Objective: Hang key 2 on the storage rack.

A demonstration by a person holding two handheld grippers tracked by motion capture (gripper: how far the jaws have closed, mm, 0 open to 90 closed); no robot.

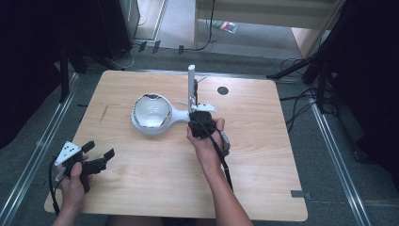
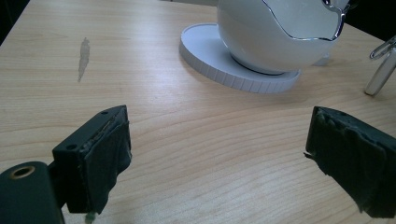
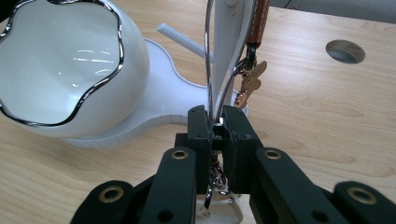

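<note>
Sitting mid-table, your white bowl (image 1: 151, 112) has a wavy chrome rim and rests on a white base (image 1: 175, 115) with an upright post (image 1: 191, 84). Your right gripper (image 3: 217, 130) is clenched on a thin silver ring (image 3: 208, 60) beside a brown strap (image 3: 258, 21); its lower part is hidden. Your left gripper (image 2: 217, 154) is spread wide, holding nothing, above the table (image 1: 263, 150).

The right gripper (image 3: 215, 128) hides the thin silver chain's (image 3: 208, 56) lower end; the white bowl (image 2: 280, 32) is cropped at the top.

Black grippers (image 1: 100, 157), brass-ringed screw holes, trailing black cables
</note>
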